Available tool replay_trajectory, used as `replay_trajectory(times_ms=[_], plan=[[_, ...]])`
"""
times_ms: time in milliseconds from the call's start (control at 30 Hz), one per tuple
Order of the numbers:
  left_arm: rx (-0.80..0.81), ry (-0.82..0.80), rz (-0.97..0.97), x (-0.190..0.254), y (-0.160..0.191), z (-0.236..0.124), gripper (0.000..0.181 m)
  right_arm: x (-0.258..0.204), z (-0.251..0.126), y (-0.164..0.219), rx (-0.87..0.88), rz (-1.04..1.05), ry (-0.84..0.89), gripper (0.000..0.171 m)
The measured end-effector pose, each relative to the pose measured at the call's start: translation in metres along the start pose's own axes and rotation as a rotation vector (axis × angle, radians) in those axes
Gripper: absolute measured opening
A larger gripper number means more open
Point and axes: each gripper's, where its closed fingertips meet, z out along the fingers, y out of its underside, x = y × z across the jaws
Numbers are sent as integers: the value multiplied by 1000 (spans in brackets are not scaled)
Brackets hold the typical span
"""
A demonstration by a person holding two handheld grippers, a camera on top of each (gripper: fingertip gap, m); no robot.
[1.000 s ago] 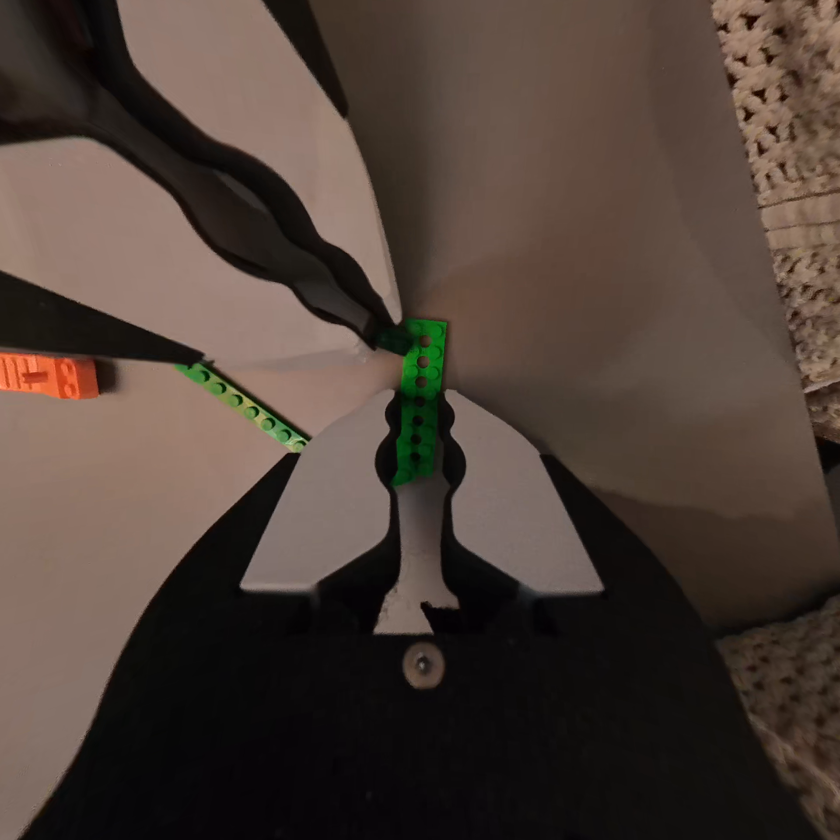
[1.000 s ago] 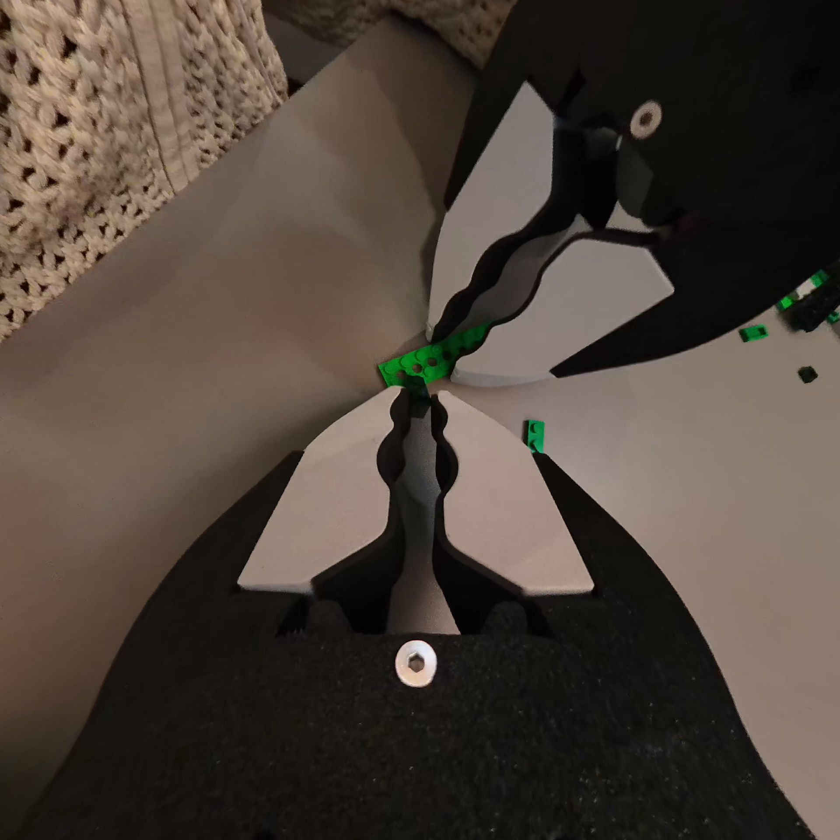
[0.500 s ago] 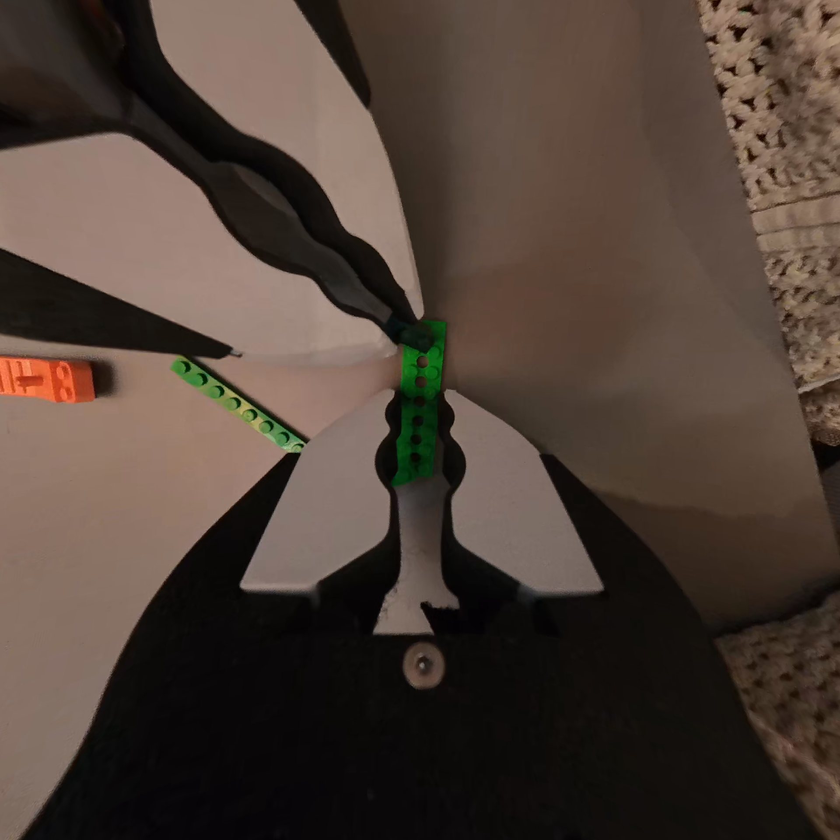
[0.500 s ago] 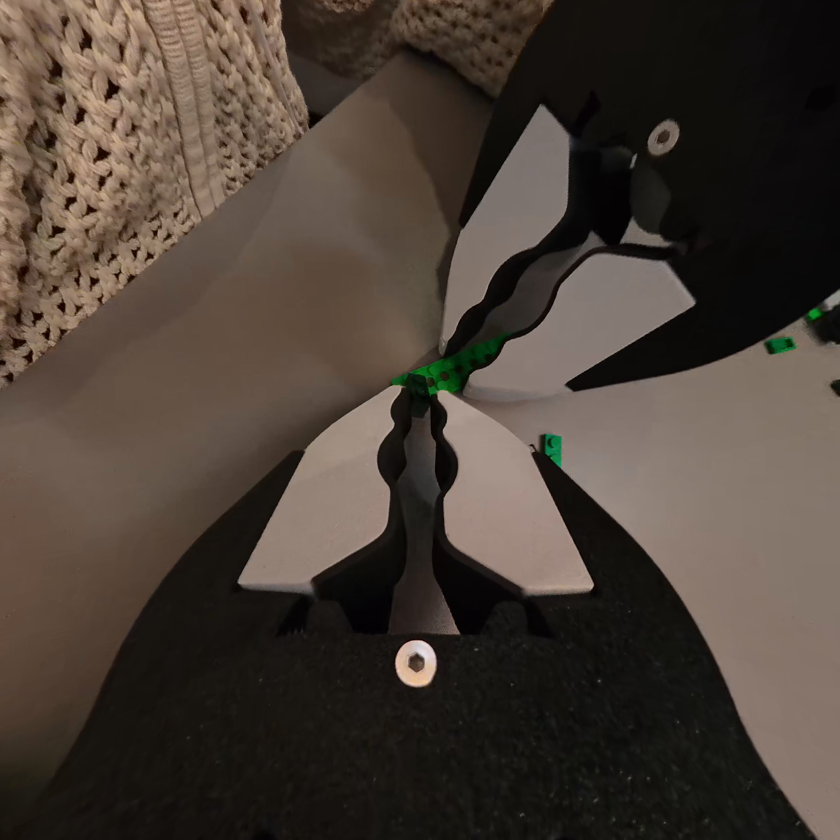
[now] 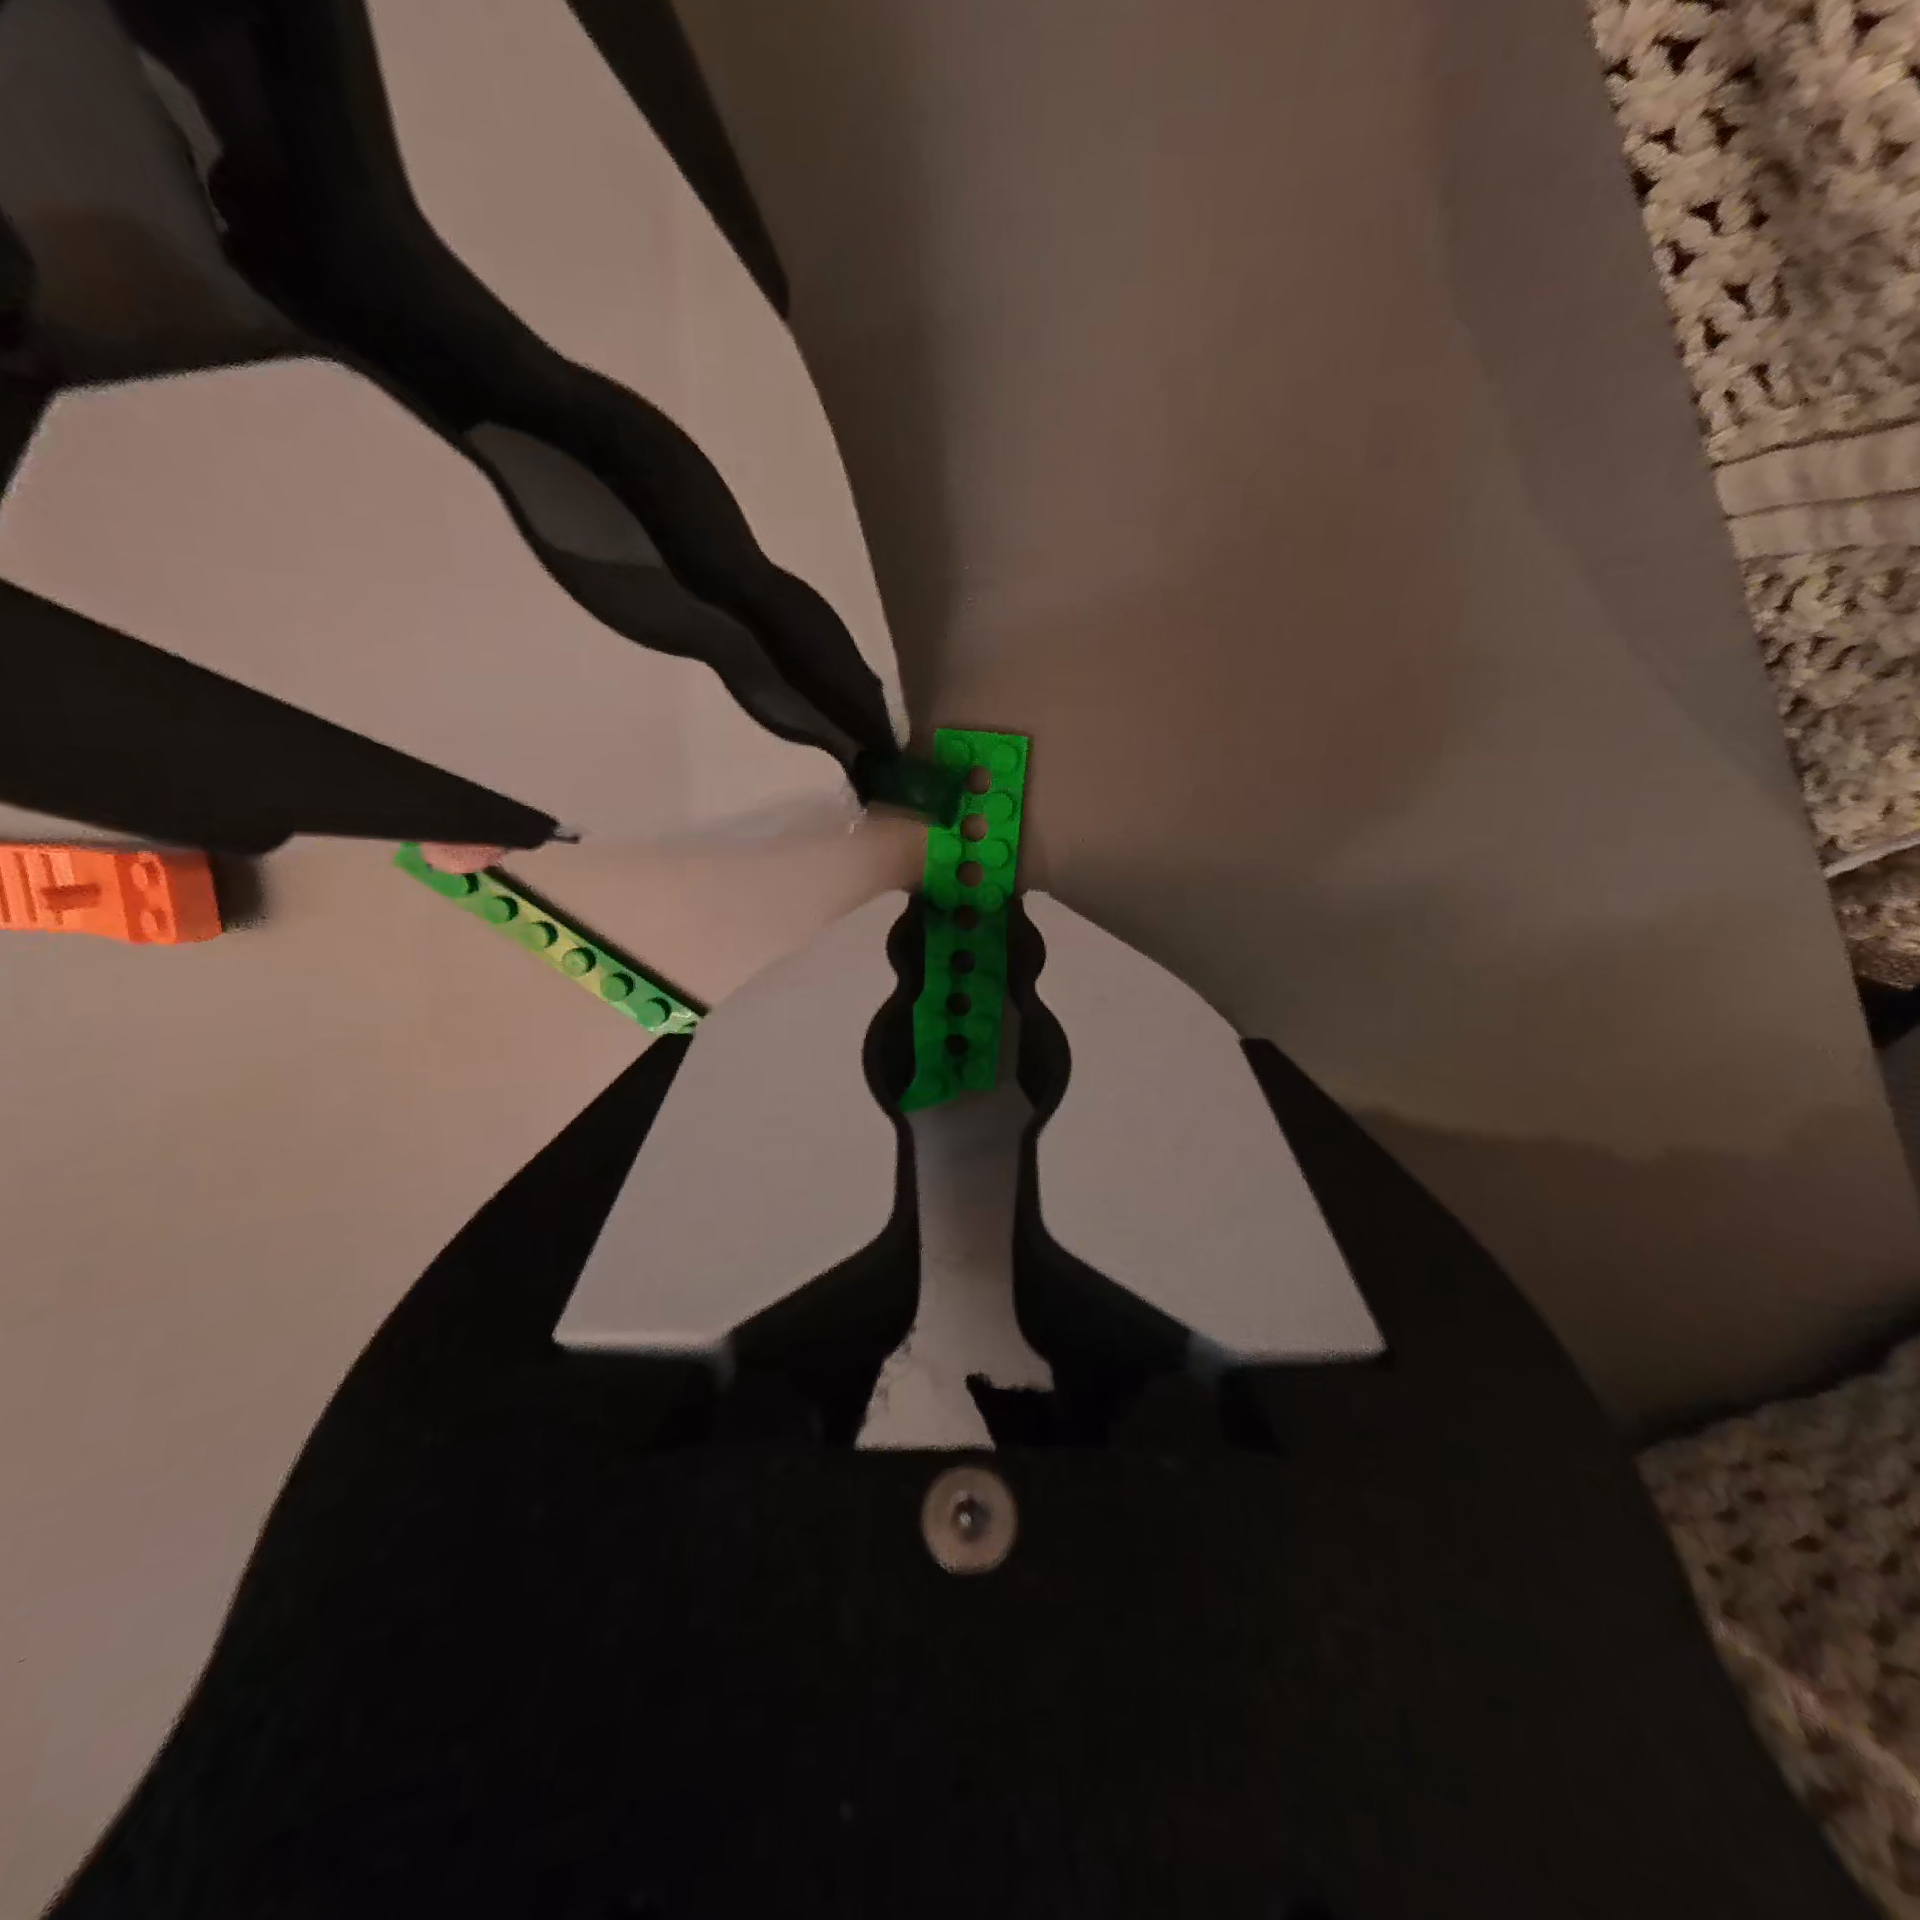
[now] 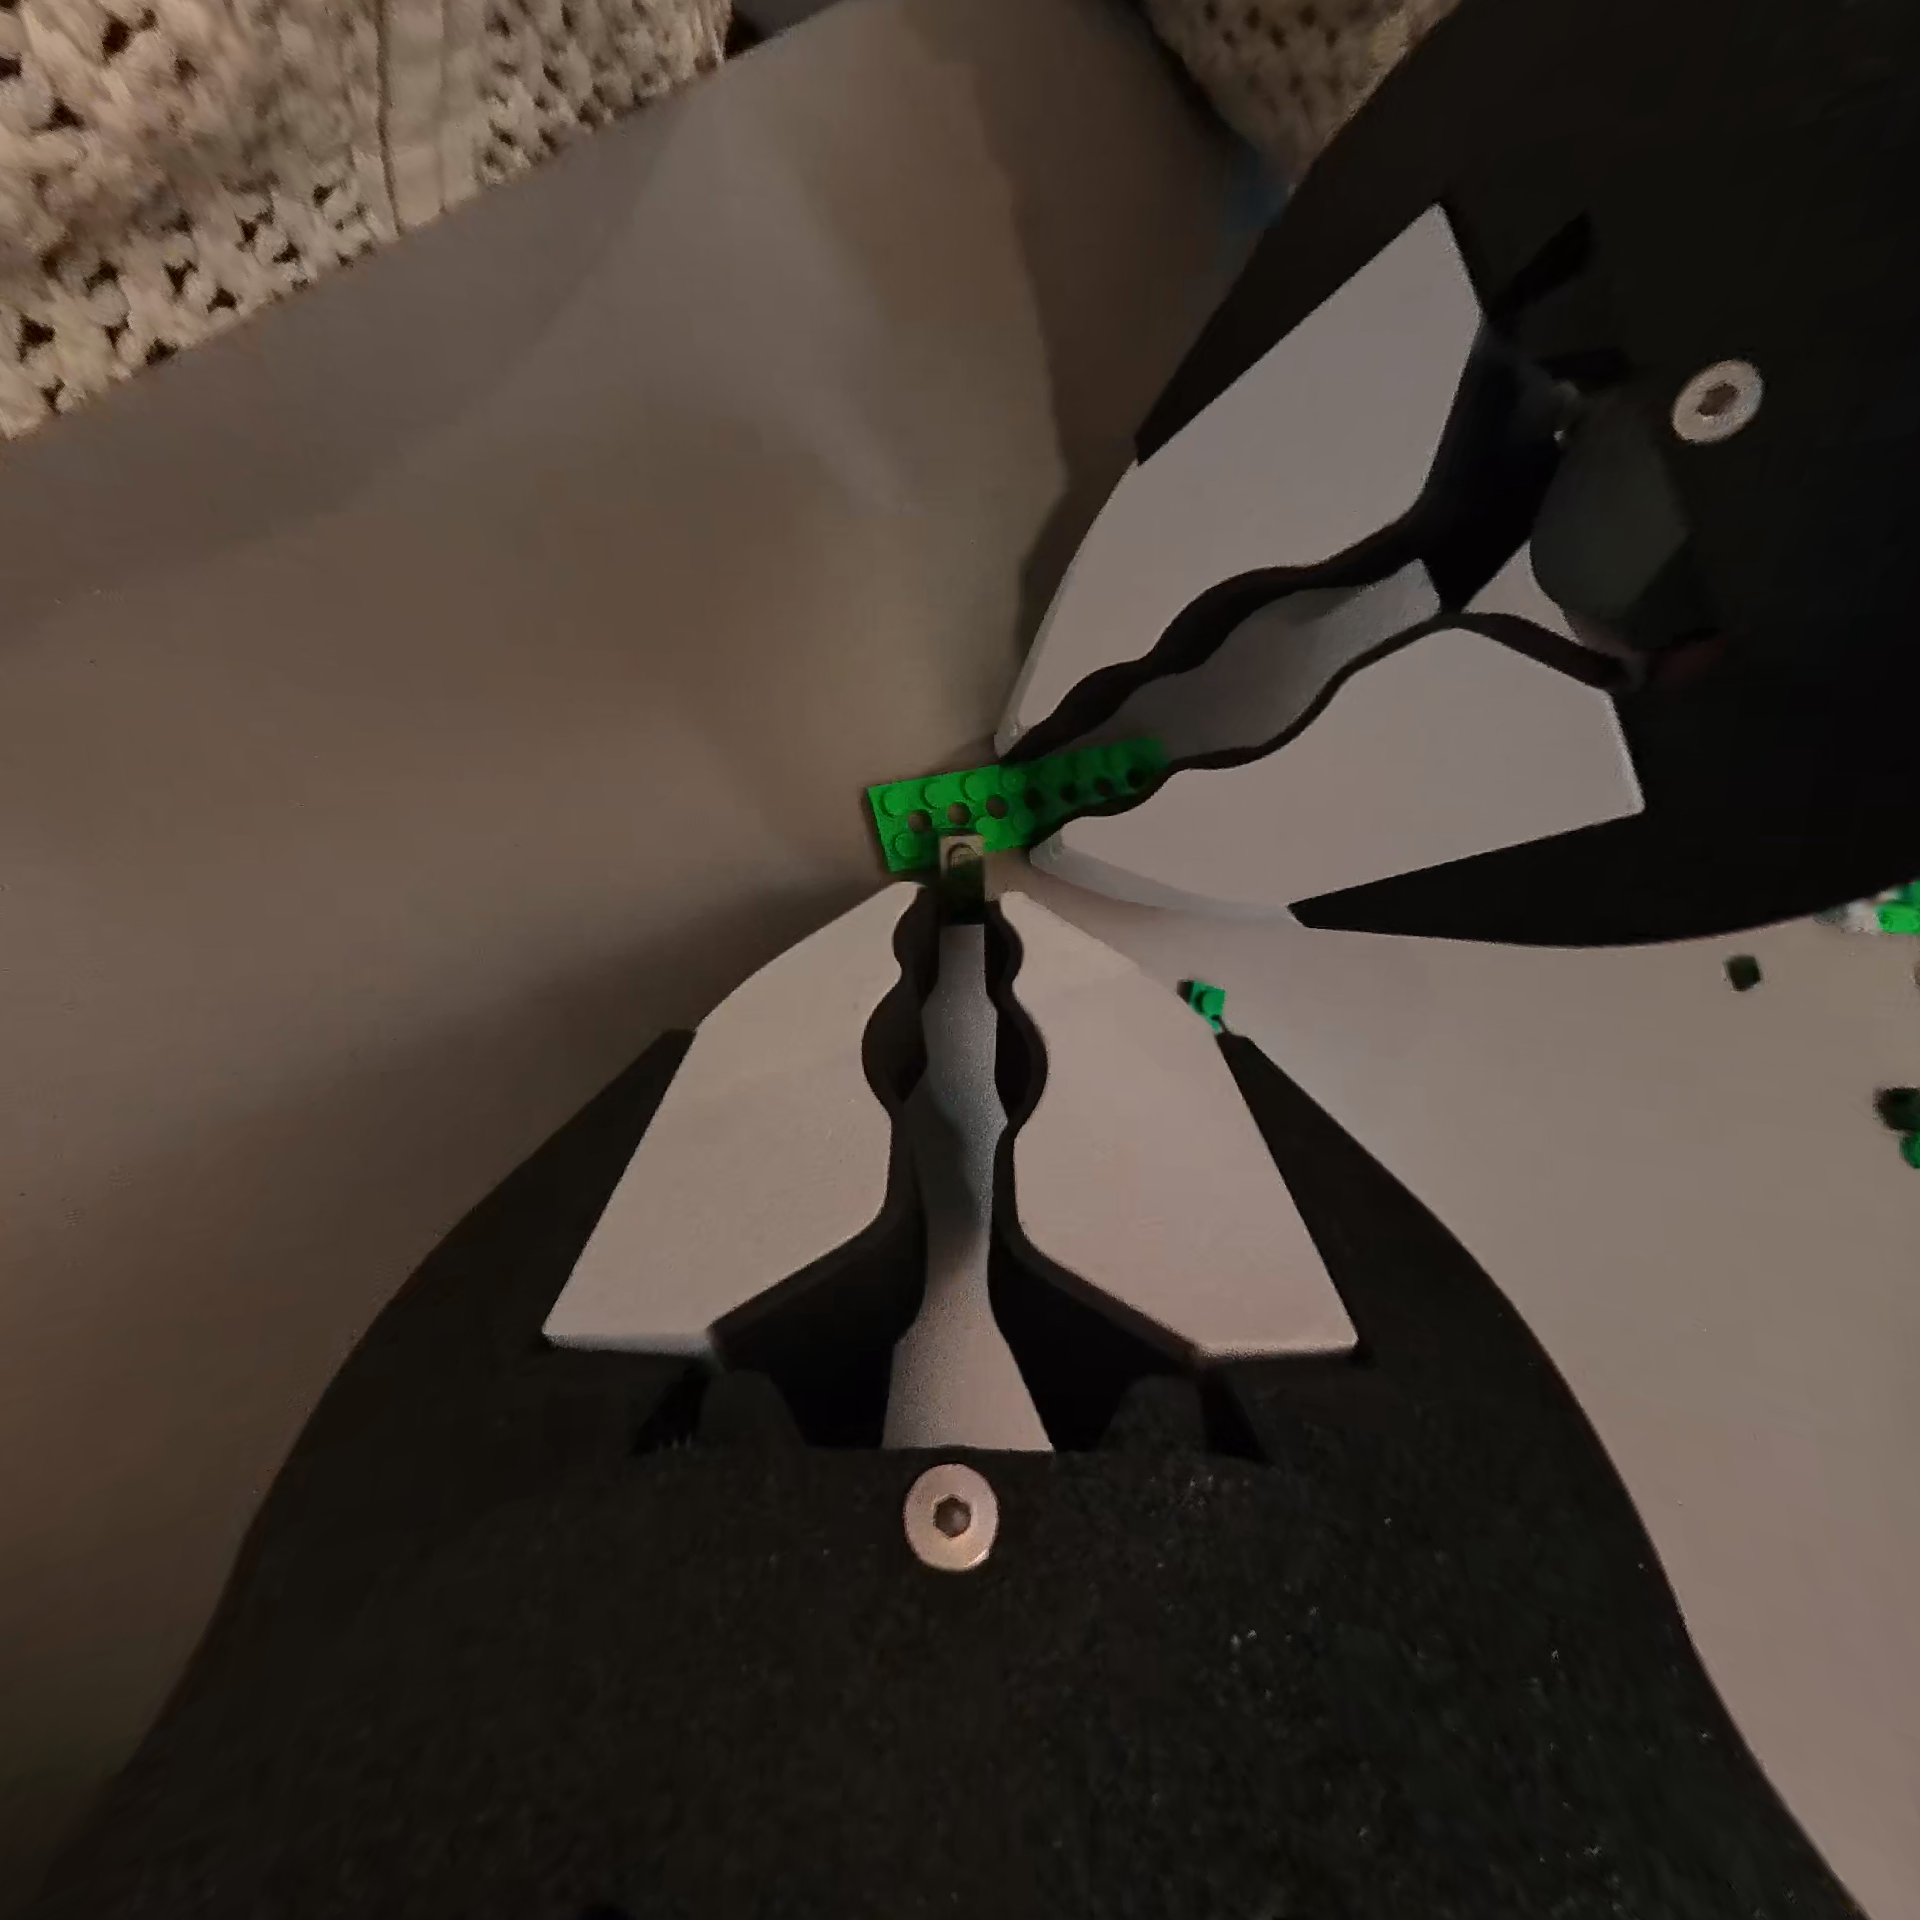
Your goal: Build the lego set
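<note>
My left gripper (image 5: 964, 914) is shut on a bright green plate with holes (image 5: 977, 831), which sticks out past its tips above the table. My right gripper (image 6: 961, 904) is shut on a small dark green piece (image 6: 961, 868) and holds it against the plate's side near its free end. The left wrist view shows the right gripper coming in from the upper left with the dark piece (image 5: 906, 795) touching the plate. The right wrist view shows the plate (image 6: 935, 821) and the left gripper (image 6: 1081, 800) at the upper right.
A long lime green plate (image 5: 551, 940) and an orange brick (image 5: 109, 894) lie on the pale table at the left. Several small green pieces (image 6: 1205, 1003) lie scattered at the right. A knitted cream fabric (image 5: 1787, 416) lies along the table's edge. The tips of both grippers are at nearly the same place. Left tips and right tips are each some 12 cm from the orange brick (image 5: 109, 894).
The right gripper has shifted slightly with the dark piece along the plate's edge. The left gripper has turned, so the plate's studded face now shows more in the right wrist view.
</note>
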Motion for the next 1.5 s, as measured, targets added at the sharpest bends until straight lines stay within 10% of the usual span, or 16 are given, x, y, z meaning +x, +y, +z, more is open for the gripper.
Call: replay_trajectory(times_ms=[433,933,1233,1500], plan=[[6,-21,-61,0,0,0,15,-7,-9,-2,45,154,-42,7],[75,-159,-83,-48,-2,-33,15,6,-65,27,27,394,301,8],[-56,-159,161,-132,24,-35,15,59,-107,87,-123,475,595,8],[-18,44,386,-163,22,-26,15,66,-91,114,-99,438,475,8]])
